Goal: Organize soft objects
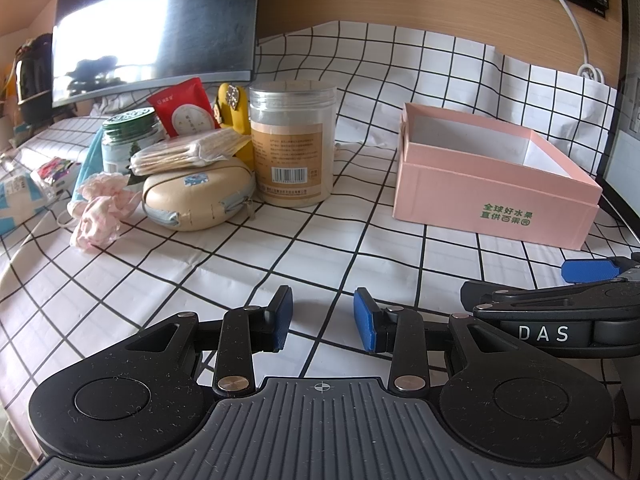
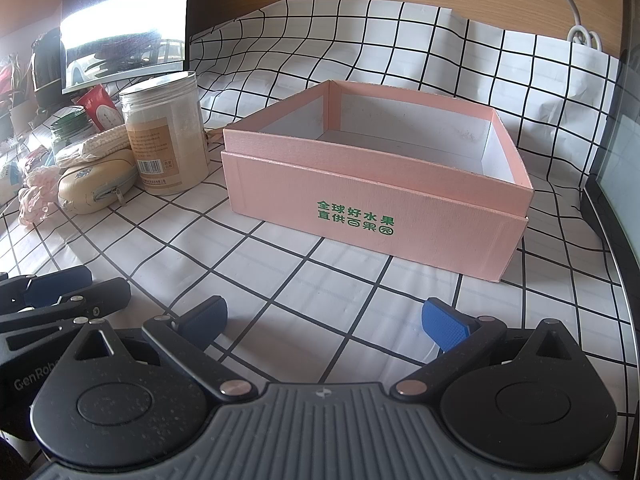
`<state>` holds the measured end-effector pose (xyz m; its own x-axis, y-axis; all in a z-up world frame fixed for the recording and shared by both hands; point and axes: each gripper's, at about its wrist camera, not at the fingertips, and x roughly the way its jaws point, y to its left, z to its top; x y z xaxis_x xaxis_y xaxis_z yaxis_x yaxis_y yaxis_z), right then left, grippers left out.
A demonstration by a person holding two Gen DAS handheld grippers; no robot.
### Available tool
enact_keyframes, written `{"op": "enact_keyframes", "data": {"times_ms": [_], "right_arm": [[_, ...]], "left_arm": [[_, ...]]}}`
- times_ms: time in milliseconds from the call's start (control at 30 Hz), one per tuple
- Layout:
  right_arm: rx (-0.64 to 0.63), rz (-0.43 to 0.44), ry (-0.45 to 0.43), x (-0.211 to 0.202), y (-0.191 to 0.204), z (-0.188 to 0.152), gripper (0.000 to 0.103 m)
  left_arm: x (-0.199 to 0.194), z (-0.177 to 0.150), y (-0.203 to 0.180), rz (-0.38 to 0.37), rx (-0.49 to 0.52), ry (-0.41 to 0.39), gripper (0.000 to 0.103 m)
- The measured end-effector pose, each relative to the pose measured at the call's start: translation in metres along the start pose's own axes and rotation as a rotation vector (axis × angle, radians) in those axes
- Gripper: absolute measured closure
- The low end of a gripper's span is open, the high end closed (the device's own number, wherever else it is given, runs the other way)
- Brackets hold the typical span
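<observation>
An empty pink cardboard box stands open on the checked tablecloth. To its left lies a pile: a beige round pouch, a pack of cotton pads on top of it, and pink scrunchies. My left gripper hovers low over bare cloth, open, nothing between its blue pads. My right gripper is open wider, empty, in front of the box. Each gripper shows at the edge of the other's view.
A tall clear jar stands between pile and box. Behind the pile are a green-lidded jar, a red packet and a yellow item. A monitor and a wooden wall back the table.
</observation>
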<state>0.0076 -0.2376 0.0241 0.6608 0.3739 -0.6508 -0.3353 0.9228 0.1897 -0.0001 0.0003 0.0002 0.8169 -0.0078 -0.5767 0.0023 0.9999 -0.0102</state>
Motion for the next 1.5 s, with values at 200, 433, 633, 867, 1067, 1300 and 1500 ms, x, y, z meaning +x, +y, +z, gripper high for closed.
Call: {"op": "enact_keyframes", "data": {"times_ms": [200, 433, 633, 867, 1067, 1300, 1500], "right_arm": [[0.000, 0.000, 0.000, 0.000, 0.000, 0.000, 0.000], [0.000, 0.000, 0.000, 0.000, 0.000, 0.000, 0.000], [0.000, 0.000, 0.000, 0.000, 0.000, 0.000, 0.000], [0.002, -0.001, 0.013, 0.000, 0.000, 0.002, 0.000], [-0.018, 0.016, 0.207, 0.012, -0.002, 0.028, 0.000], [-0.018, 0.010, 0.260, 0.013, 0.011, 0.034, 0.000], [-0.107, -0.031, 0.230, -0.002, 0.054, 0.053, 0.000]], "left_arm": [[0.000, 0.000, 0.000, 0.000, 0.000, 0.000, 0.065], [0.000, 0.000, 0.000, -0.001, -0.001, 0.000, 0.065], [0.000, 0.000, -0.001, -0.002, -0.001, 0.001, 0.065], [0.000, 0.002, 0.003, -0.010, 0.009, 0.010, 0.065], [0.006, 0.020, 0.029, -0.157, 0.001, 0.125, 0.073], [0.013, 0.047, 0.108, -0.465, -0.169, 0.295, 0.079], [-0.023, 0.088, 0.219, -0.164, 0.119, 0.077, 0.078]]}}
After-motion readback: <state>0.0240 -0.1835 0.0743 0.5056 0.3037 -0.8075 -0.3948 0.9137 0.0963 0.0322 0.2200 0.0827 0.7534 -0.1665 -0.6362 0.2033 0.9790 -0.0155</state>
